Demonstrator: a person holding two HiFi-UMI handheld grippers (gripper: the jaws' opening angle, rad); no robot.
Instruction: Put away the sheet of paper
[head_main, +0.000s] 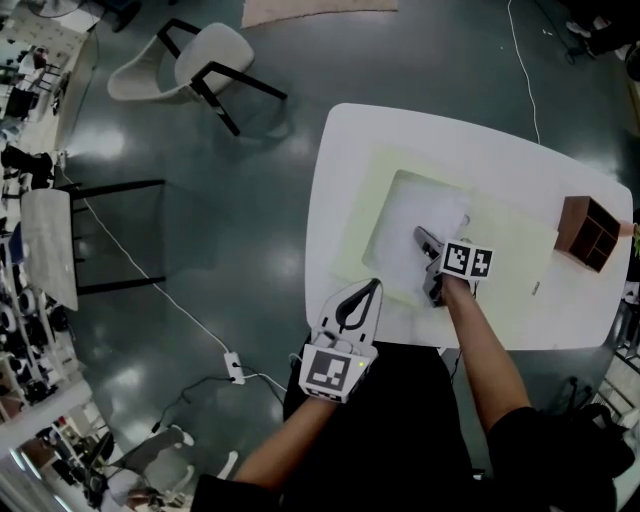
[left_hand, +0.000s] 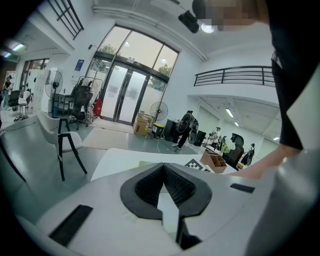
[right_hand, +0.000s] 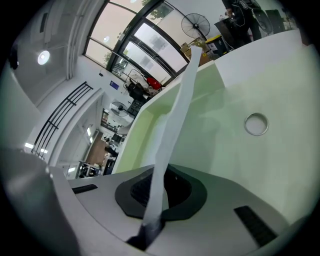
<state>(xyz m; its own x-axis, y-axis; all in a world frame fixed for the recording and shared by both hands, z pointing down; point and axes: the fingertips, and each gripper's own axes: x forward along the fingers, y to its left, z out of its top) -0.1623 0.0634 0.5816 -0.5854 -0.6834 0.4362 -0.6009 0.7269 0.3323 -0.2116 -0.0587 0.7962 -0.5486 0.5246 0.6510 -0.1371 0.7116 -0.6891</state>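
Observation:
A white sheet of paper (head_main: 405, 215) lies on a pale green mat (head_main: 515, 235) on the white table (head_main: 340, 160). My right gripper (head_main: 421, 236) reaches over the sheet's right part and is shut on it. In the right gripper view the sheet of paper (right_hand: 176, 107) runs edge-on up out of the jaws of the right gripper (right_hand: 162, 176), lifted off the mat (right_hand: 220, 115). My left gripper (head_main: 375, 287) hovers at the table's front edge, just short of the sheet. Its jaws (left_hand: 164, 167) meet with nothing between them.
A brown wooden organiser box (head_main: 588, 232) stands at the table's right edge and also shows in the left gripper view (left_hand: 215, 160). A small metal ring (right_hand: 256, 124) lies on the table beside the mat. A white chair (head_main: 200, 62) and a cable (head_main: 180, 310) are on the floor to the left.

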